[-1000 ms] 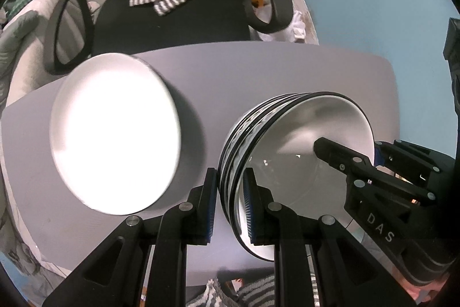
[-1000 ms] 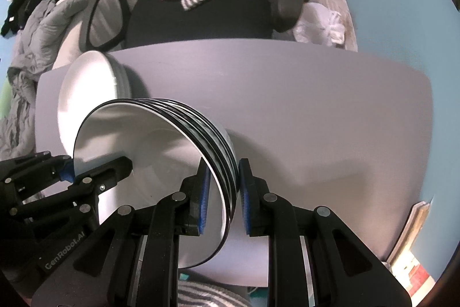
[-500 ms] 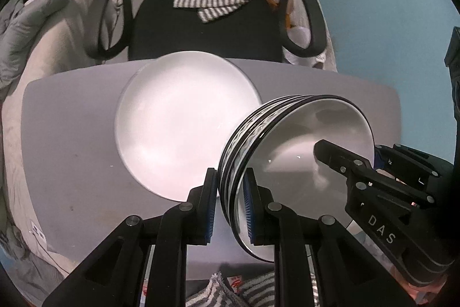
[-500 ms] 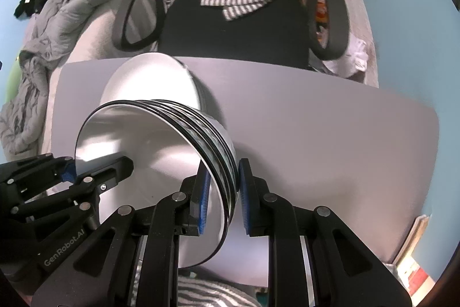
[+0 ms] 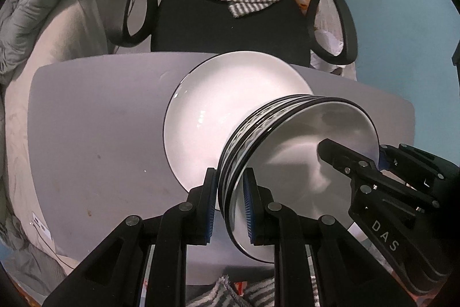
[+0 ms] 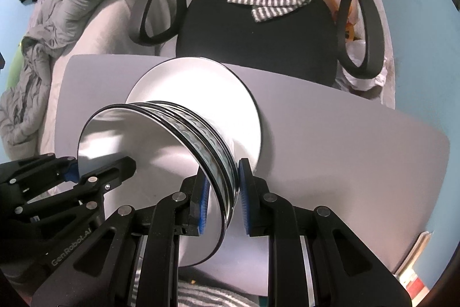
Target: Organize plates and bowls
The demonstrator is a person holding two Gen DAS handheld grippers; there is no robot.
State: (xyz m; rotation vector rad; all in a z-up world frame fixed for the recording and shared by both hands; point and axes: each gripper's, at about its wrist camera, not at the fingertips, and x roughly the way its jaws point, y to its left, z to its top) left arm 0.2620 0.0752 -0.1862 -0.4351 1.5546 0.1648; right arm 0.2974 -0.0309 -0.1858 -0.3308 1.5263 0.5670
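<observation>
"DAS" on right claw; "GenRobot.AI" on left claw.

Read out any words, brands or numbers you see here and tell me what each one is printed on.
"DAS": on the right claw, seen from the left wrist view.
"GenRobot.AI": on the left claw, seen from the right wrist view.
White sticker at the table edge: too small to read.
The bowl stack and plate show no text.

Both wrist cams close, facing chair, sharing table
</observation>
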